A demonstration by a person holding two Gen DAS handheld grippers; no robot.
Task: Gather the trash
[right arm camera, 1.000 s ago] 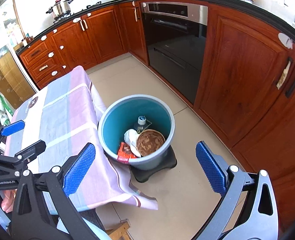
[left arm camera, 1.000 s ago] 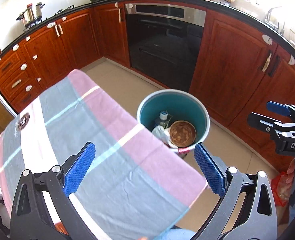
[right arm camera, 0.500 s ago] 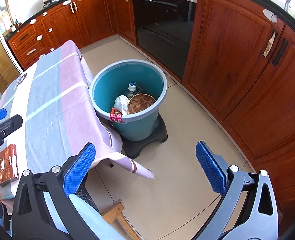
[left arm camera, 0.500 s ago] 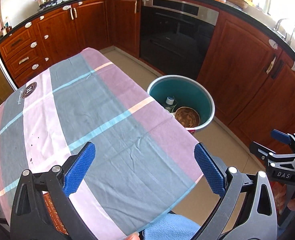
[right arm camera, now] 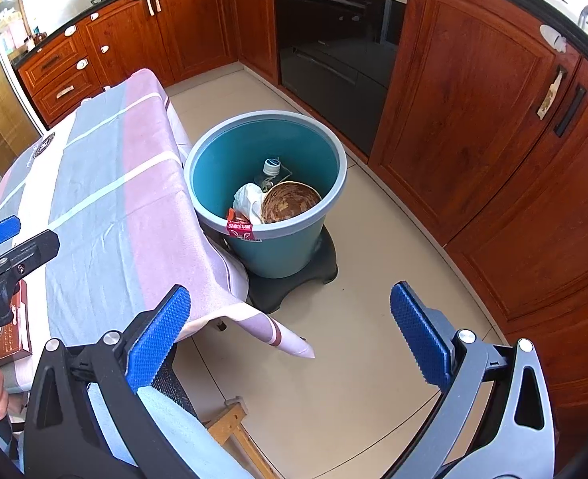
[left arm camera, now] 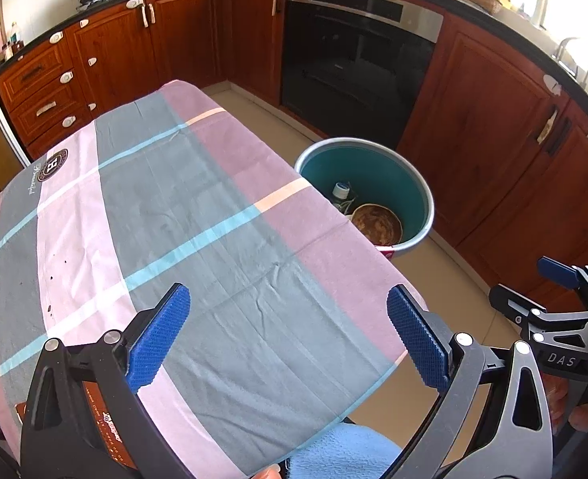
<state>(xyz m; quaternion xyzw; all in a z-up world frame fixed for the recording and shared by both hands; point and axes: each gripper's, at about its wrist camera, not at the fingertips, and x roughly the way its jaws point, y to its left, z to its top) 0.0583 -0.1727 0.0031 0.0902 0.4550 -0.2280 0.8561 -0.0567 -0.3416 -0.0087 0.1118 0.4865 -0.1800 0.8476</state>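
Tablecloth (left arm camera: 198, 239) beside teal bin (right arm camera: 278, 247) — red-wood cabinets (right arm camera: 473, 119) around — both grippers' fingers spread, empty.

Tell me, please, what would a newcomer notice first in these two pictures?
The teal bin stands on the floor beside the table, holding a bottle, a white bag and a brown bowl. The checked tablecloth fills the left view. Both grippers, left gripper and right gripper, are open and empty.

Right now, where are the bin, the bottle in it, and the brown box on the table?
teal trash bin (right arm camera: 336, 159), right wrist view, rim.
plastic bottle (right arm camera: 272, 166), right wrist view, cap.
brown box (right arm camera: 8, 339), right wrist view, top face.
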